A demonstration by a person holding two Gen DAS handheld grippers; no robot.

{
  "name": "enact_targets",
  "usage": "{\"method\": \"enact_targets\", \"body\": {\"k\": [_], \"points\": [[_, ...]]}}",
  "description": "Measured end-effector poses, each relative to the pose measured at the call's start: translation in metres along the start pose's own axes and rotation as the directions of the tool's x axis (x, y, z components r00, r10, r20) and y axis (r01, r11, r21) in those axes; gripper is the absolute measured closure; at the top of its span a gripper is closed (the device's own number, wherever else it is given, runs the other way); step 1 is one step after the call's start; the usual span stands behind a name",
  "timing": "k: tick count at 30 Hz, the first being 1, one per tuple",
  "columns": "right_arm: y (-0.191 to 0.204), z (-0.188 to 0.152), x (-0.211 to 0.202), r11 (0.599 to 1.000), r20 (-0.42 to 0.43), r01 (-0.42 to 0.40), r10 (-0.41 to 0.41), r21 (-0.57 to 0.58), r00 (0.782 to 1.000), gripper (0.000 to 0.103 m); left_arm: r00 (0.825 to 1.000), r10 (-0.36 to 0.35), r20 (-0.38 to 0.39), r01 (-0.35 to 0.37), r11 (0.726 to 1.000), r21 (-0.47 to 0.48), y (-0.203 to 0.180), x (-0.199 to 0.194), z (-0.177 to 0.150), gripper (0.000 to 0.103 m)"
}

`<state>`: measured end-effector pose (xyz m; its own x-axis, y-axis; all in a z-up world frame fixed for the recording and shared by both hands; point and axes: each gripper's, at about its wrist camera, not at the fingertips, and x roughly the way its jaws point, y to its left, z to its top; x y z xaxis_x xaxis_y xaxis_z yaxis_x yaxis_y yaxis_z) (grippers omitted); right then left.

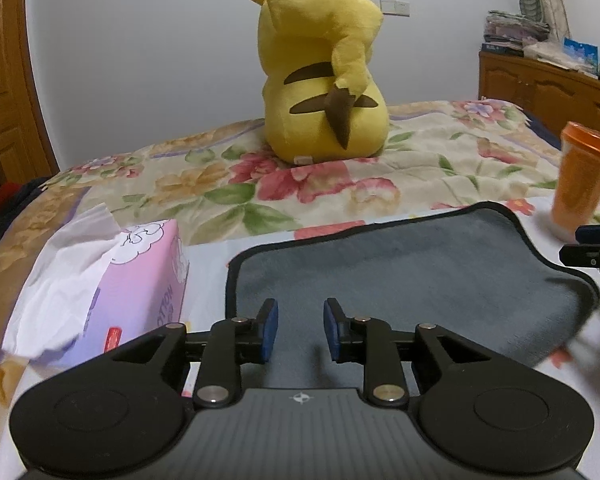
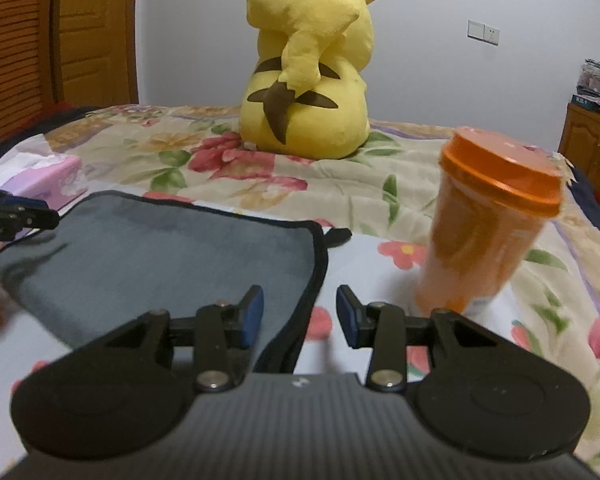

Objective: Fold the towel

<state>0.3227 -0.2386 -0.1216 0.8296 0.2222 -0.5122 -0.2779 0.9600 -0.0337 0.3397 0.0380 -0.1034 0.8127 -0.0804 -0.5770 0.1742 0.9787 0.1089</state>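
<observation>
Left gripper (image 1: 300, 330): hovering lower centre, jaws parted, gripping nothing.
Right gripper (image 2: 300, 316): gaping wider, empty, straddling the towel's black edge.
Towel (image 1: 400, 276): lying mid-frame on floral bedspread (image 1: 420, 168).
Orange cup (image 2: 488, 224): standing right.
Pikachu plush (image 1: 324, 72): sitting upper centre.

Open right hand-held gripper (image 2: 300, 316) over gray towel's (image 2: 160, 256) edge

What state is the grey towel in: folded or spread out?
Spread out. The grey towel lies as one flat layer on the bed, its dark border visible along the far and side edges, with no fold line.
</observation>
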Motion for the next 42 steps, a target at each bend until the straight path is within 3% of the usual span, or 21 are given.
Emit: {"method": "enact_targets", "body": {"k": [12,19,27,31,39,42], "points": [[0.010,-0.005,-0.051,0.999,0.004,-0.015,0.015,0.031,1.000,0.062,1.000,-0.017,-0.025,0.017,1.000,-0.025,-0.009,-0.046,-0.014,0.066],[0.015,-0.010,-0.072,0.999,0.005,-0.013,0.012,0.046,1.000,0.060,1.000,-0.012,-0.024,0.011,1.000,-0.022,-0.011,-0.071,-0.017,0.055],[0.021,-0.012,-0.097,0.998,0.019,-0.004,0.003,0.055,1.000,0.047,1.000,-0.011,-0.012,0.010,1.000,-0.021,-0.015,-0.100,-0.016,0.041],[0.022,-0.012,-0.111,0.998,0.031,-0.005,0.003,0.060,1.000,0.045,1.000,-0.005,0.006,0.006,1.000,-0.025,-0.018,-0.117,-0.016,0.027],[0.026,-0.012,-0.136,0.998,0.050,0.014,-0.017,0.065,0.999,0.014,0.999,0.005,0.042,-0.003,0.999,-0.044,-0.022,-0.146,-0.014,0.005],[0.027,-0.011,-0.146,0.997,0.058,0.014,-0.018,0.069,0.998,0.011,0.998,0.004,0.059,-0.001,0.998,-0.056,-0.023,-0.157,-0.013,0.000]]}}
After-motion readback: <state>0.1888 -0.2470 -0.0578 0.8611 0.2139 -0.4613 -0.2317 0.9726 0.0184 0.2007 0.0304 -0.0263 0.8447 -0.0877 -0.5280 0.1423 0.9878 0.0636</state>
